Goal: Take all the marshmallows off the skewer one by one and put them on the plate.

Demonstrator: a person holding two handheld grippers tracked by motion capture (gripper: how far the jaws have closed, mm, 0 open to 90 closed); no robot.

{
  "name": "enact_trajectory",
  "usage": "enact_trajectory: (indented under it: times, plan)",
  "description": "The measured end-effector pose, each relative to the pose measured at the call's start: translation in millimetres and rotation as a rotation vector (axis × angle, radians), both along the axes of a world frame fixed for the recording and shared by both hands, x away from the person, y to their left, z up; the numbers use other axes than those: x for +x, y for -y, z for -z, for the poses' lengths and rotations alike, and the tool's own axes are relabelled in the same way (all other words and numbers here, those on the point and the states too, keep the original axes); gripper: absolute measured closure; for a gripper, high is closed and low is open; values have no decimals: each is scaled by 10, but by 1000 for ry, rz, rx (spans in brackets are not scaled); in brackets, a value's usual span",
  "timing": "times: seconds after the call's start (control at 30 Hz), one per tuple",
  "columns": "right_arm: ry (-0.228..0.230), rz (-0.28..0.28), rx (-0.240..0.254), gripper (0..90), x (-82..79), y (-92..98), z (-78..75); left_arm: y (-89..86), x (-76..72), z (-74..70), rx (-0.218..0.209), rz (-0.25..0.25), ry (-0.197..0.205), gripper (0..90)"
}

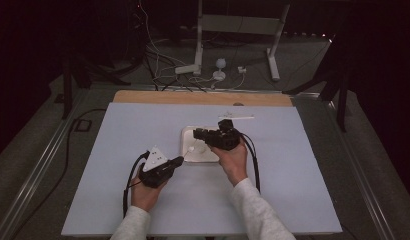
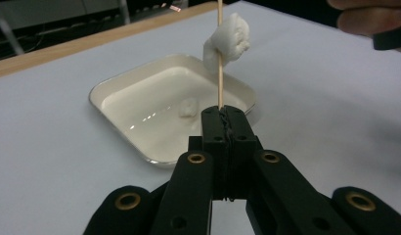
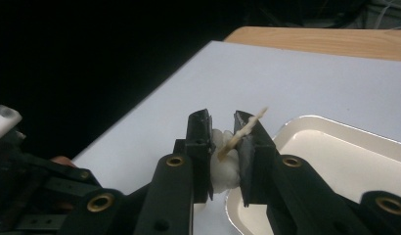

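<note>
My left tool (image 2: 223, 113) clenches the skewer (image 2: 220, 58) upright above the tray (image 2: 110, 90); my right tool (image 3: 223, 128) grasps the marshmallow (image 3: 223, 171) threaded on it, at the tray's near edge.

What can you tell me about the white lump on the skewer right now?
The white lump looks soft and irregular, like a marshmallow. The thin wooden skewer runs through it, and it sits partway up the stick, above the cream tray. The left gripper clamps the skewer's lower end, holding it upright. The right gripper has its jaws on either side of the lump, pressing it.
</note>
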State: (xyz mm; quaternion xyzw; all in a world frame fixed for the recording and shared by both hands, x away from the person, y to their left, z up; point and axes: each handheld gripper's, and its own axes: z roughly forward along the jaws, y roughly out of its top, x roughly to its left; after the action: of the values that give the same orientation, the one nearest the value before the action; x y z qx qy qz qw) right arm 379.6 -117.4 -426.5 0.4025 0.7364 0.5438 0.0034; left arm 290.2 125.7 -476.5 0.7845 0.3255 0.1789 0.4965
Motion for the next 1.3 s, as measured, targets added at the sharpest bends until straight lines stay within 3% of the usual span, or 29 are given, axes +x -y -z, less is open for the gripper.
enact_trajectory:
  times: [0.1, 0.3, 0.37, 0.63, 0.7, 0.77, 0.8, 0.83, 0.9, 0.97, 1.1, 1.3]
  plan:
    - [39, -3, -45, 777, -22, -12, -51, 9, -4, 6, 4, 6, 1, 900]
    - [47, 52, 3, 785, 30, 132, -106, -34, -15, 3, 12, 8, 9, 900]
    - [66, 59, -26, 787, 22, 146, -121, -11, -15, 12, 24, 16, 7, 900]
    - [67, 94, -22, 808, 73, 175, -139, -23, -17, 16, 27, 11, 3, 900]
    - [79, 101, -43, 816, 81, 172, -161, -26, -16, 17, 33, 9, 4, 900]
    - [83, 119, -46, 827, 81, 181, -177, -38, -14, 22, 61, -5, 0, 900]
    - [98, 150, -58, 833, 71, 191, -188, -52, -14, 52, 96, -19, -7, 900]
    - [110, 211, -5, 833, 106, 358, -253, -107, -7, 94, 88, -37, -29, 900]
    - [106, 214, 7, 829, 120, 407, -277, -181, 23, 104, 49, -61, -49, 900]
    - [109, 186, -15, 820, 124, 456, -333, -202, 37, 78, 6, -68, -47, 900]
    - [111, 158, -68, 806, 130, 397, -284, -160, 37, 75, 8, -72, -46, 900]
    - [57, 155, -95, 764, 218, 334, -100, -123, 51, 85, 6, -62, -53, 900]
